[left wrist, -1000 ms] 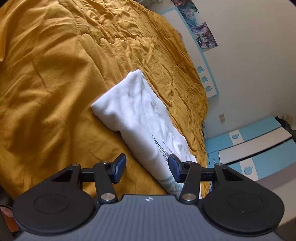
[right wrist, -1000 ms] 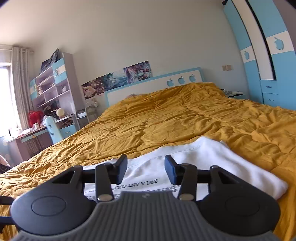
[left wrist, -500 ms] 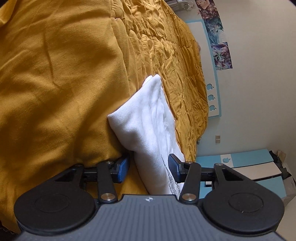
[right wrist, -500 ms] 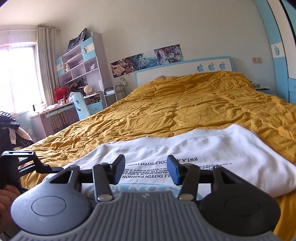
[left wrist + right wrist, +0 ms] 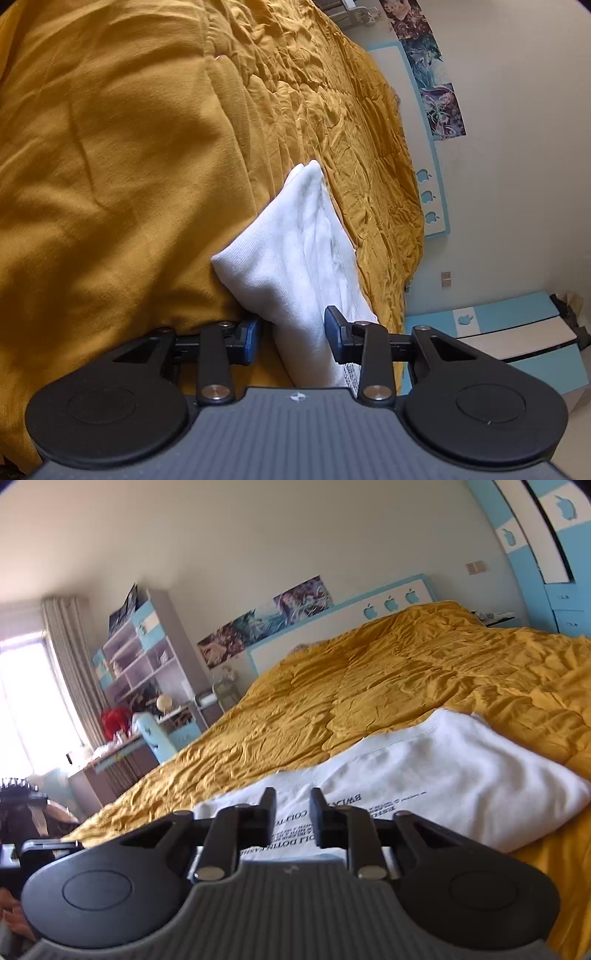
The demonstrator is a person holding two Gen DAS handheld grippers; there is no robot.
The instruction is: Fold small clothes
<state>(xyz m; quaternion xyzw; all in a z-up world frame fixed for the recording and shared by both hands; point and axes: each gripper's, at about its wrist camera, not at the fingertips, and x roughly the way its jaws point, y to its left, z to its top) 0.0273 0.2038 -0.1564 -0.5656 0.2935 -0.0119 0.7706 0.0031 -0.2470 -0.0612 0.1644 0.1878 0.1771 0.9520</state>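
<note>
A folded white garment (image 5: 295,251) with black print lies on the mustard bedspread (image 5: 110,184). My left gripper (image 5: 293,332) is low at the garment's near end. Its jaws are closing with the thick folded edge between them, and a sliver of bedspread shows beside the left pad (image 5: 253,341). In the right wrist view the same garment (image 5: 461,775) stretches away to the right. My right gripper (image 5: 293,808) is over its printed part. Those jaws are closing to a narrow gap, and the print reads flat through the gap.
The bedspread (image 5: 406,672) runs back to a white and blue headboard (image 5: 388,603). A desk and shelf unit (image 5: 140,653) stand at the left by a bright window. Blue wardrobe fronts (image 5: 554,572) line the right. A hand (image 5: 11,919) shows at the lower left edge.
The left gripper sank toward the garment's near end and its jaws narrowed around the fold. The right gripper's jaws drew close together and its view shifted and tilted.
</note>
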